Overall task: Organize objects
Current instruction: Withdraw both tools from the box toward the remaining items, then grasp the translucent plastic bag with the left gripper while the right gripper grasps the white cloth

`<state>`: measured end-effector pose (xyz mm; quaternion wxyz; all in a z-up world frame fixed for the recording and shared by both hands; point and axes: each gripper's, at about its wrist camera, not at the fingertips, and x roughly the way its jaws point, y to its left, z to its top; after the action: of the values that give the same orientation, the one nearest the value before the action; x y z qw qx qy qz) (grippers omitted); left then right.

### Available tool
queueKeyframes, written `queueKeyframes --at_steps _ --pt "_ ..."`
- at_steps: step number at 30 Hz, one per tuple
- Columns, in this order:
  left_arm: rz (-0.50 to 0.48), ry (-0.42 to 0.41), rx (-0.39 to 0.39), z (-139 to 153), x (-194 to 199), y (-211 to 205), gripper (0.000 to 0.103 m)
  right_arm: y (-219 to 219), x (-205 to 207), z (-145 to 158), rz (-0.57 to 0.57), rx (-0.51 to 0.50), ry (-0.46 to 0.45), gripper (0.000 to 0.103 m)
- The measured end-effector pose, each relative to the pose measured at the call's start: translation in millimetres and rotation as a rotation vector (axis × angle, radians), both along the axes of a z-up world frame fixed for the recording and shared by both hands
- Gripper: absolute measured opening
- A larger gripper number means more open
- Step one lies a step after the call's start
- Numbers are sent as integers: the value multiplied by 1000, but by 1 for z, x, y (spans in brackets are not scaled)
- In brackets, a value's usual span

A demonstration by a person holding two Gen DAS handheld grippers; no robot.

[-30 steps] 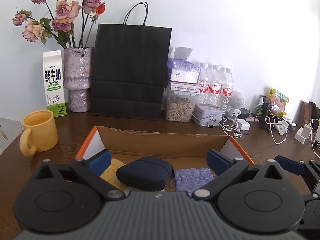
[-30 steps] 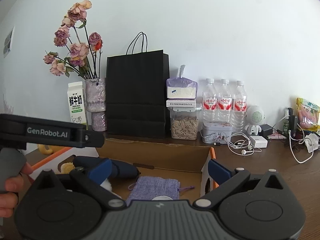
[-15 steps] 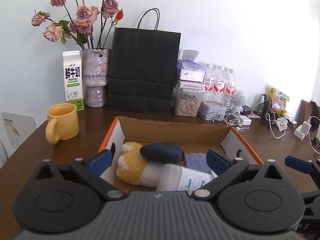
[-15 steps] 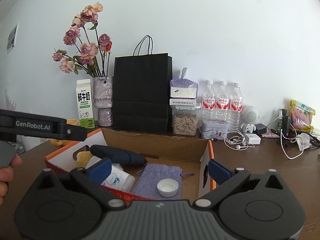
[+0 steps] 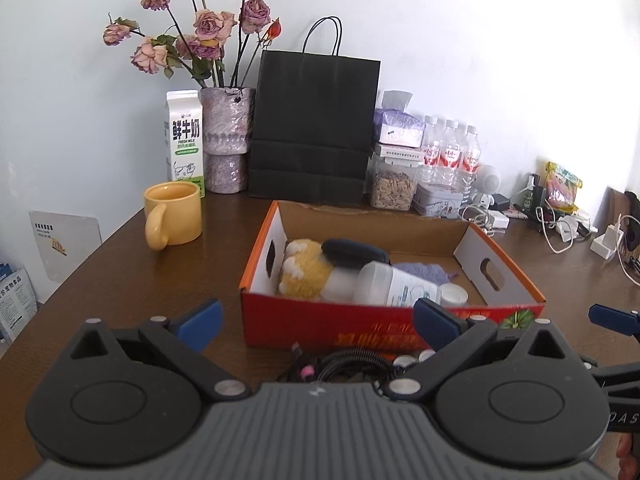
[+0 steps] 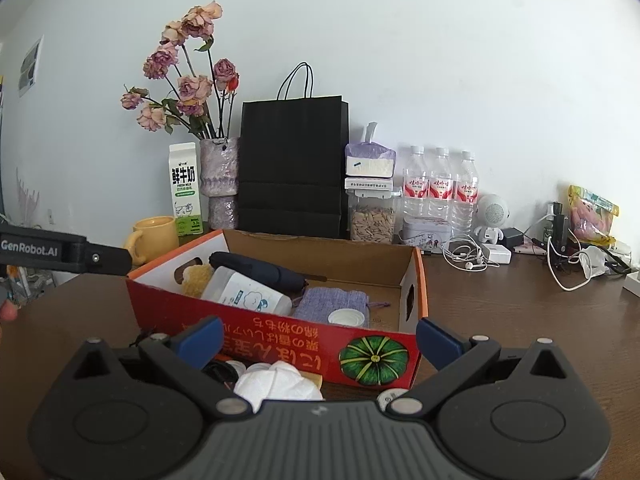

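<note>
Two wrist cameras look forward from low over the table, close before the open cardboard box (image 5: 384, 326) (right view further right); both share it.

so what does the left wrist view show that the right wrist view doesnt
Only the left wrist view: a coiled black cable in front of the box, and a white card at the table's left edge.

Only the right wrist view: a crumpled white tissue in front of the box, and the pumpkin picture on its front.

Both: the box, bottle, mug and black bag.
</note>
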<state>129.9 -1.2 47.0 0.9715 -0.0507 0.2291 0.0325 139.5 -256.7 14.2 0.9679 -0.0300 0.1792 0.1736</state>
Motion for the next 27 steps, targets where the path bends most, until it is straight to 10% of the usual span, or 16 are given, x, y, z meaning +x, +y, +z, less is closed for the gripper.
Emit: queueKeyframes --at_steps 27 --pt "-188 165 4 -64 -27 -50 103 -22 -35 -45 -41 -33 128 103"
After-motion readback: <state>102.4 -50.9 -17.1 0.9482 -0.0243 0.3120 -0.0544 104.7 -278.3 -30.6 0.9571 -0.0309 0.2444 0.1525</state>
